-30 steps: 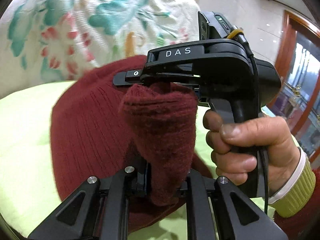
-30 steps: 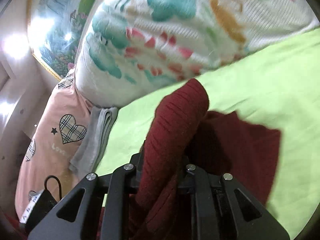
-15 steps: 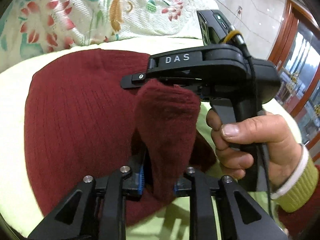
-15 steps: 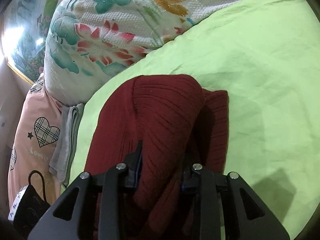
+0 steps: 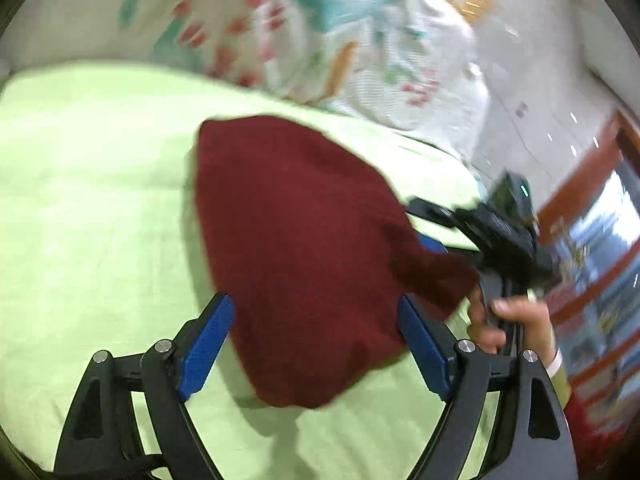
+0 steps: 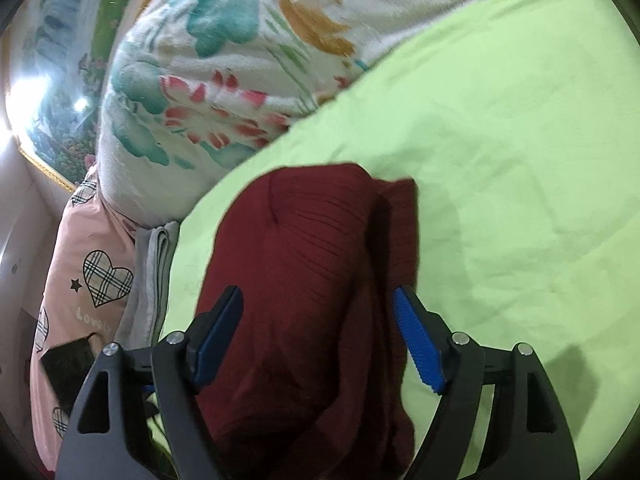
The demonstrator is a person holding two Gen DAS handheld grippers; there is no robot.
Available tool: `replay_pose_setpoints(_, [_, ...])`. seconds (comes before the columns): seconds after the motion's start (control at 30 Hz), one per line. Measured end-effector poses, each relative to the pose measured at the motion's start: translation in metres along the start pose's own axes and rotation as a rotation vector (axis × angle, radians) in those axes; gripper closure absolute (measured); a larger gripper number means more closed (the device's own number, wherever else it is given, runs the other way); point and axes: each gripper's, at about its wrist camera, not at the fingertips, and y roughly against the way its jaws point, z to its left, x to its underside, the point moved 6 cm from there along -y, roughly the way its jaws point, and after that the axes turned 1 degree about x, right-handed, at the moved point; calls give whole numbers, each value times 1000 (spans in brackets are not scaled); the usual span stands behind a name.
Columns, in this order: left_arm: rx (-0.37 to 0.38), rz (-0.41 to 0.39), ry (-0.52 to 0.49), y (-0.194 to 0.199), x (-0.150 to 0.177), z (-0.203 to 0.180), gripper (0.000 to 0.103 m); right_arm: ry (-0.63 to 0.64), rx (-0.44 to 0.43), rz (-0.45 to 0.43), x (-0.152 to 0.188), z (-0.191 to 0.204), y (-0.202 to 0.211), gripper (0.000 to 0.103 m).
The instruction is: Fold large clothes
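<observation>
Both sets of tongs are opening: left gripper (image 5: 314, 322) and right gripper (image 6: 318, 326) each have jaws spread, blue pads clear of the cloth. The dark red knit sweater (image 5: 304, 248) lies bunched at frame centre on the green sheet (image 5: 92, 200), passing between both jaw pairs. Floral quilt (image 6: 224, 80) fills the upper left of the right view; a hand (image 5: 516, 320) holds the right gripper at the left view's right edge

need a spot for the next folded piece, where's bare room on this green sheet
Bare green sheet lies on the picture's right of the red sweater in the right wrist view, up to the floral quilt. Crowded: the pink heart pillow and grey cloth edge. Both grippers, left gripper and right gripper, are opening around the sweater.
</observation>
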Motion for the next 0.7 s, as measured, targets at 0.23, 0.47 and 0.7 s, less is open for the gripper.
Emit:
replay_pose_setpoints(0.23, [107,110,223,-48,-23,53,19,-78,-45,61,6,-15,-21,25])
replay_pose_setpoints(0.47, [170,196,240,-92,-25,53,20,-95,-57,82,3,-19,-30,25])
replay_pose_setpoints(0.7, [139,182,143,-100,-22,37,35,-12,14,120,10,-13,-39,39])
